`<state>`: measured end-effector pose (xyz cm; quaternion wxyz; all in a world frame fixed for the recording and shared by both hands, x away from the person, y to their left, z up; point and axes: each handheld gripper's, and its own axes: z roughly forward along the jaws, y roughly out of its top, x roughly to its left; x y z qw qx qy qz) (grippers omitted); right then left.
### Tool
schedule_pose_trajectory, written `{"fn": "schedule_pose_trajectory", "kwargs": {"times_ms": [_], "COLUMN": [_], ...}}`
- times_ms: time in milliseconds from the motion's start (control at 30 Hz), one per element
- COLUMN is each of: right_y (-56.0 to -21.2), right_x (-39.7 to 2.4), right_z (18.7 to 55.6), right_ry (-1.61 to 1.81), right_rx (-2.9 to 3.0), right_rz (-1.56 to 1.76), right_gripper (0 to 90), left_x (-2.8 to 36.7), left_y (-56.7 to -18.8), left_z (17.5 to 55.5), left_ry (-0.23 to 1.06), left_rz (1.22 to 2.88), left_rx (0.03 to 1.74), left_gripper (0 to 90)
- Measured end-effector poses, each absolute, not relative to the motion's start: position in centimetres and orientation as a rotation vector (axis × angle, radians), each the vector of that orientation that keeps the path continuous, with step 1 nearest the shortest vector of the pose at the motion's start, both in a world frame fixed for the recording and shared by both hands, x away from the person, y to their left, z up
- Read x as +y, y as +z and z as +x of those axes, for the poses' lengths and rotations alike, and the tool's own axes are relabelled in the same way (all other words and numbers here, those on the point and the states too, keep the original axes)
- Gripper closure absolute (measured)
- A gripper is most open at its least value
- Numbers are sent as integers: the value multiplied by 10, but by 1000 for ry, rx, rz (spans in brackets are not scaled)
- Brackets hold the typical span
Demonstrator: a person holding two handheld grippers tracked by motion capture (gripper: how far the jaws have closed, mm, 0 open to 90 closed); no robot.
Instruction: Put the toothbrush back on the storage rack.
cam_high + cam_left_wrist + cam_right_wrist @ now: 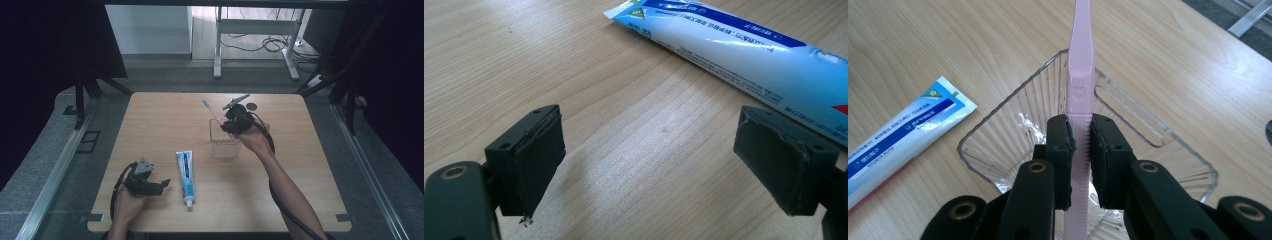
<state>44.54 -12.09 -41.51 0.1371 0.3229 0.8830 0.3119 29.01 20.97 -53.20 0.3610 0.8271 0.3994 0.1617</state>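
The right hand-held gripper [1081,145] clamps the pink plastic toothbrush [1081,90] over the clear ribbed plastic cup [998,135]; lower it upright, clear of the rim; the left hand-held gripper [649,165] idles open on the bench [499,60].

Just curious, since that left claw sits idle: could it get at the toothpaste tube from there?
Probably yes. The left claw is open and empty, the toothpaste tube lies flat right beside it, and only bare table lies between them.

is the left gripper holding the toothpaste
No, the left gripper is open over bare table, with the toothpaste lying untouched beyond it.
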Motion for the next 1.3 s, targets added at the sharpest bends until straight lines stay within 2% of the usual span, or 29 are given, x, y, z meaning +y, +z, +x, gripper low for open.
{"fn": "schedule_pose_trajectory", "kwargs": {"times_ms": [567, 1133, 1200, 1300], "right_y": [-442, -453, -452, -453], "right_x": [-120, -114, -112, -112], "right_z": [452, 456, 457, 459], "right_ry": [814, 697, 663, 641], "right_rx": [2593, 2673, 2694, 2706], "right_rz": [945, 952, 949, 950], "right_gripper": [789, 787, 825, 830], "left_x": [209, 207, 207, 207], "left_y": [-533, -534, -534, -534], "left_z": [290, 290, 290, 290], "left_ry": [415, 413, 411, 411], "left_rz": [2138, 2155, 2156, 2157], "left_rx": [1029, 1021, 1018, 1017], "left_gripper": [130, 130, 130, 130]}}
